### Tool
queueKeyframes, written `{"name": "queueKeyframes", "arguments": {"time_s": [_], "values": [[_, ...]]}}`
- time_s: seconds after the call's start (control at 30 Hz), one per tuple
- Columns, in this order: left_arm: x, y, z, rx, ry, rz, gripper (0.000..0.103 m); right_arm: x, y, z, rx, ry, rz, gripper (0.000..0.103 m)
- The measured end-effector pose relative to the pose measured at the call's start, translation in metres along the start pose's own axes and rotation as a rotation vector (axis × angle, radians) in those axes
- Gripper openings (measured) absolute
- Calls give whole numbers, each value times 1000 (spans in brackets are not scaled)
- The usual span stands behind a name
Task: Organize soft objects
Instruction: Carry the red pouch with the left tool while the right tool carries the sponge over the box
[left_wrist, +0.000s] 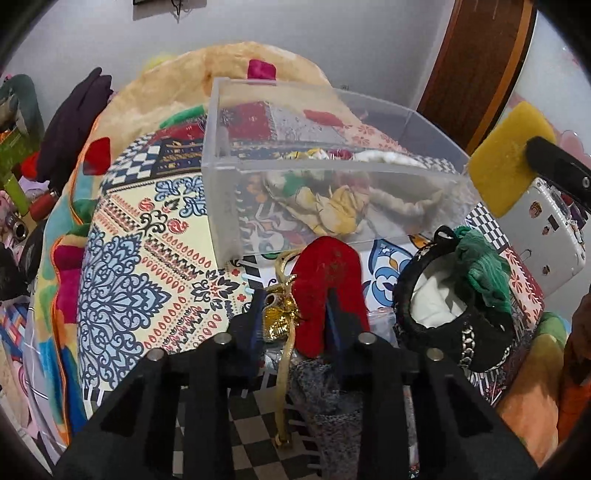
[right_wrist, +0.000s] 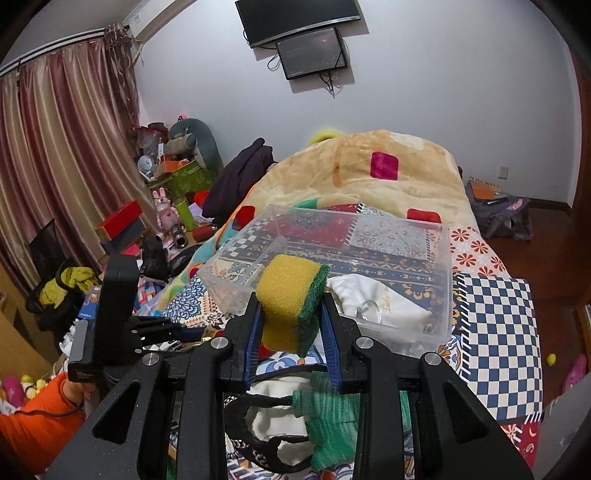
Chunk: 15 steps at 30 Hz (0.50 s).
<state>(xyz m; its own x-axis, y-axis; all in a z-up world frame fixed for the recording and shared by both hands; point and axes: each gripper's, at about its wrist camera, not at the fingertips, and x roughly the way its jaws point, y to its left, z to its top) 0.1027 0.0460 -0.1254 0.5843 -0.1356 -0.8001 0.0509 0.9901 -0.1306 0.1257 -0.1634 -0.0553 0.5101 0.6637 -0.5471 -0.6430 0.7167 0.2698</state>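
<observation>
In the left wrist view my left gripper (left_wrist: 295, 299) points down at the patterned bedspread, its jaws closed on a red felt pouch (left_wrist: 325, 273) with a gold cord and charm (left_wrist: 279, 317). A grey knit piece (left_wrist: 328, 402) lies under it. My right gripper (right_wrist: 290, 299) is shut on a yellow sponge with a green scouring side (right_wrist: 291, 302), held just in front of the clear plastic box (right_wrist: 439, 258). The sponge (left_wrist: 506, 162) also shows at the right of the left wrist view. In the box lie a white drawstring bag (right_wrist: 373, 299) and yellow cloth (left_wrist: 340, 210).
A black chain-trimmed bag with white lining (left_wrist: 461, 317) and a green knit piece (left_wrist: 484, 266) sits right of the left gripper. A cream blanket (right_wrist: 369, 173) is heaped behind the box. A white case (left_wrist: 546, 236) stands at the bed's right. Clutter fills the floor at left (right_wrist: 166, 206). An orange sleeve (right_wrist: 40, 417) shows.
</observation>
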Motion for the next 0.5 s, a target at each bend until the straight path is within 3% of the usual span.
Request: {"name": "queueKeyframes", "arguments": {"time_s": [0.27, 0.5], "values": [[-40, -8, -9, 27, -78, 3, 25, -6, -2, 1, -1, -15, -13, 27], [-79, -8, 9, 1, -184, -46, 25, -16, -5, 9, -2, -49, -45, 27]]}}
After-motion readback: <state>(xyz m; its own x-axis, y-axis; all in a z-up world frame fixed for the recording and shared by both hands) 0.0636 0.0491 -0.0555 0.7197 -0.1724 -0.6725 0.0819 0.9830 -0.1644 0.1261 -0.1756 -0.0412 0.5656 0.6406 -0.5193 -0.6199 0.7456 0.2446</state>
